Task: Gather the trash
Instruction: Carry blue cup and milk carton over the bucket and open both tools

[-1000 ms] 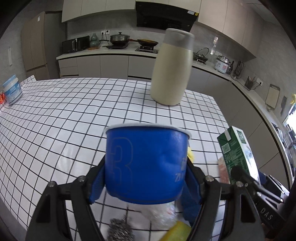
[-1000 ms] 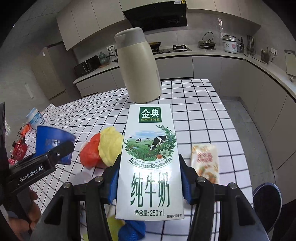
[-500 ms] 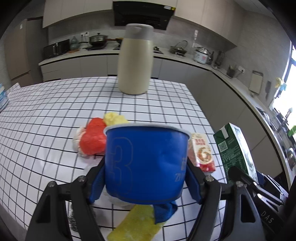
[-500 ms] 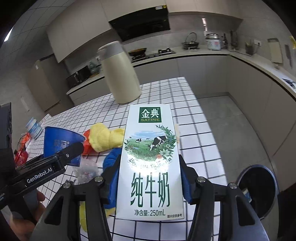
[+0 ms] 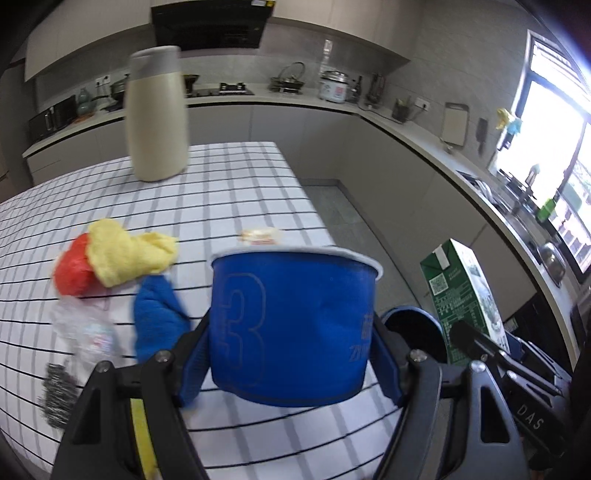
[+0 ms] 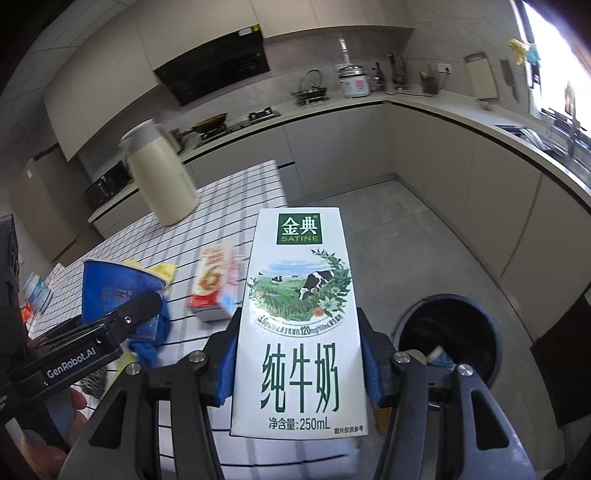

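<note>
Cream thermos jug (image 5: 157,114) upright on checked tabletop (image 5: 229,192), toward far end. Range hood (image 5: 210,24) on rear wall above gas hob (image 5: 231,88). Rice cooker (image 5: 334,85) and kettle (image 5: 290,79) on rear counter. Cutting board (image 5: 455,123) against wall. Window (image 5: 546,155) at right, overexposed.
</note>
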### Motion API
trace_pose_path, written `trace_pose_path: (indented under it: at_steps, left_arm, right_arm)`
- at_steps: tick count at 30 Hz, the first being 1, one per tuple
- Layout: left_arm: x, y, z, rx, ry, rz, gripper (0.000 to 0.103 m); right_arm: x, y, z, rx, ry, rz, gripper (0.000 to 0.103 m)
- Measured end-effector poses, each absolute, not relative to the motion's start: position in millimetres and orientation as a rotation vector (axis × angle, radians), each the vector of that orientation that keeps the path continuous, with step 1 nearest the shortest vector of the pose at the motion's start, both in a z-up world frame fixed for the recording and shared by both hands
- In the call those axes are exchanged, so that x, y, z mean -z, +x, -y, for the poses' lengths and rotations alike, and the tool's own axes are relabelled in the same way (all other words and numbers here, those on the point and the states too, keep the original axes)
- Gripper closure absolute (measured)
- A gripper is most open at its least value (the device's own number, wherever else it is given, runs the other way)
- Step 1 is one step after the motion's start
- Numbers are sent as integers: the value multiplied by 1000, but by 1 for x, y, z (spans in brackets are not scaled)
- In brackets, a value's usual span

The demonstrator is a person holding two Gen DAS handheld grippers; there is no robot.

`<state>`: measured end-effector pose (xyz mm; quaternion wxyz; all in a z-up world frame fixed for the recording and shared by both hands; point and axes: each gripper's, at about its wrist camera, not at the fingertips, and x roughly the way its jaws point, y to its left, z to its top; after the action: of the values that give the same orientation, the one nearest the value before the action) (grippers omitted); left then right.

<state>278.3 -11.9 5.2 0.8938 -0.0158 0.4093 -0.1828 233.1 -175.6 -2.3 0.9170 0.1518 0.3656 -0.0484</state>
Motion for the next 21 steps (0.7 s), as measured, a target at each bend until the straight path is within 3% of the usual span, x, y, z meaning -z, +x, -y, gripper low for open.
trace_pose_path:
  at_steps: [9, 21]
  left_arm:
    - [28, 259, 153, 459, -42, -929, 28]
    - [134, 277, 243, 380, 7, -1060, 28]
  right_arm:
    - [37, 196, 329, 171, 318, -829, 46]
    - [161, 233, 429, 124, 354, -966, 44]
